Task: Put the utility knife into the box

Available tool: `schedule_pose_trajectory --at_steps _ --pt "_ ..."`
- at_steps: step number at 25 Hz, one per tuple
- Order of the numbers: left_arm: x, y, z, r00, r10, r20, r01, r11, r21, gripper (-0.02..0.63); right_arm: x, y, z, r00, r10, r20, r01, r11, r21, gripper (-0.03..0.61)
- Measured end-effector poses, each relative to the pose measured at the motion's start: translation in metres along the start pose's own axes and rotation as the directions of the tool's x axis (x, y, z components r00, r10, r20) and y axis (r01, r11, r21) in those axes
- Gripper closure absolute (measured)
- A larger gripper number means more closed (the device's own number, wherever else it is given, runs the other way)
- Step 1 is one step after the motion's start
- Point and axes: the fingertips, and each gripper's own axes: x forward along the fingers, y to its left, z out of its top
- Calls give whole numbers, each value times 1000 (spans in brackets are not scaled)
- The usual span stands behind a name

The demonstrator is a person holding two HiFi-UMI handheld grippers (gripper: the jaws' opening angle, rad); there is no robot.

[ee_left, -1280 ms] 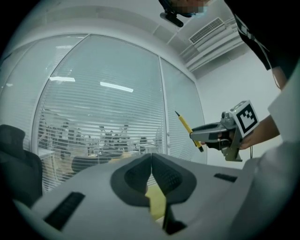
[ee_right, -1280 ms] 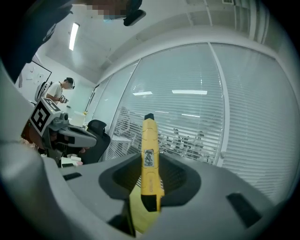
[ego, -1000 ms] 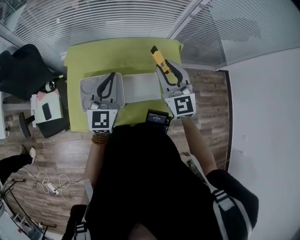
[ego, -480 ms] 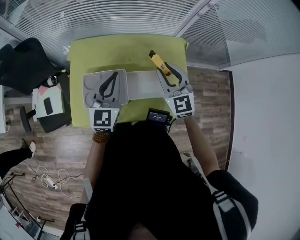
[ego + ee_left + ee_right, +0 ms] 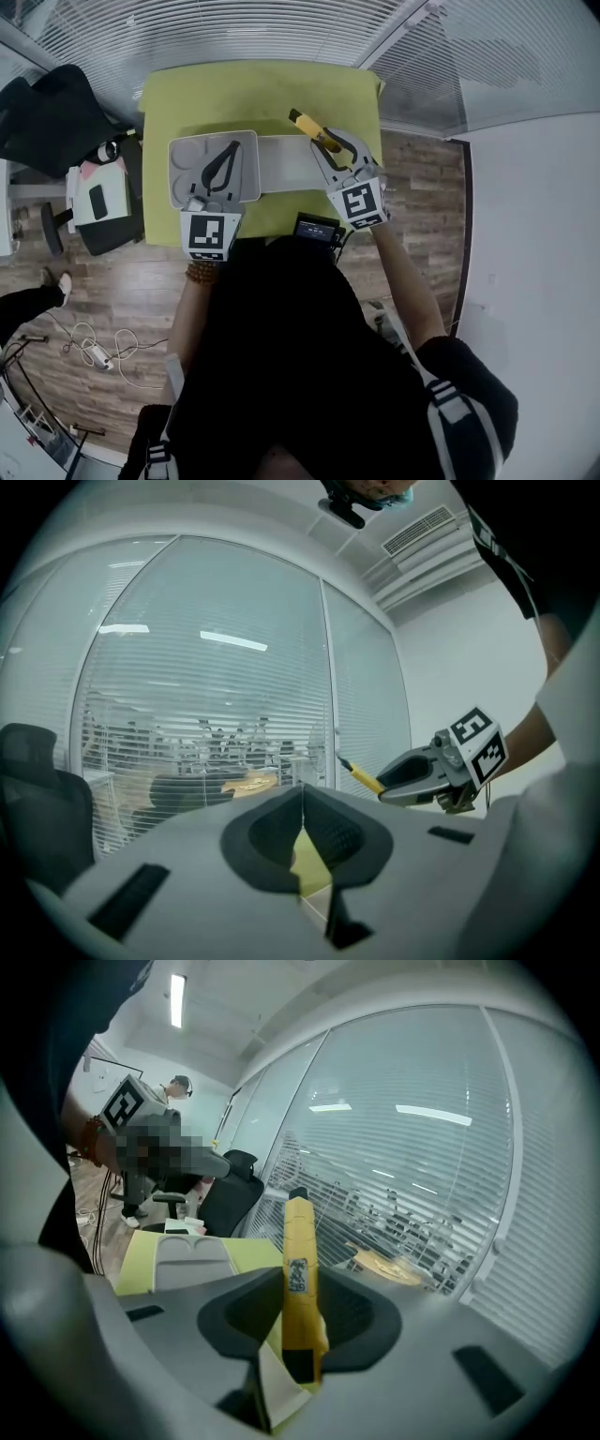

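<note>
Lower than before, our right gripper (image 5: 328, 142) pinches the presumably light, rigid utility knife (image 5: 305, 122) by its handle; left gripper (image 5: 302, 803) pressed together.

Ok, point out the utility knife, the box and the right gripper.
utility knife (image 5: 298, 1234): right gripper view, on its yellow body.
box (image 5: 186, 159): head view, on the bare inside of its left half.
right gripper (image 5: 331, 145): head view, midway between its fingertips.

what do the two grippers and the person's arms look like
The left gripper and right gripper have grey shells, dark curved fingers and a white cube with black square markers. The person wears a black top with pale-striped sleeves and a brown bead bracelet on the left wrist.
</note>
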Motion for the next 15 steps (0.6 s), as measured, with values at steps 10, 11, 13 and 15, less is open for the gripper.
schedule_pose_trajectory --at_steps 10,11,13,15 --pt "-7 2 -10 1000 11 -20 -12 1000 -16 601 12 34 -25 989 119 -87 -129 985 -118 468" --pt "-8 1 -11 1000 11 -23 -11 1000 -18 601 13 37 -27 987 129 -96 -141 981 -132 468" --pt "-10 1 -14 1000 11 -29 -11 1000 -22 601 15 44 -34 983 144 -115 -161 974 -160 468" --pt "-11 0 -17 999 9 -34 -10 1000 -26 601 16 51 -41 979 156 -134 -180 964 -195 467"
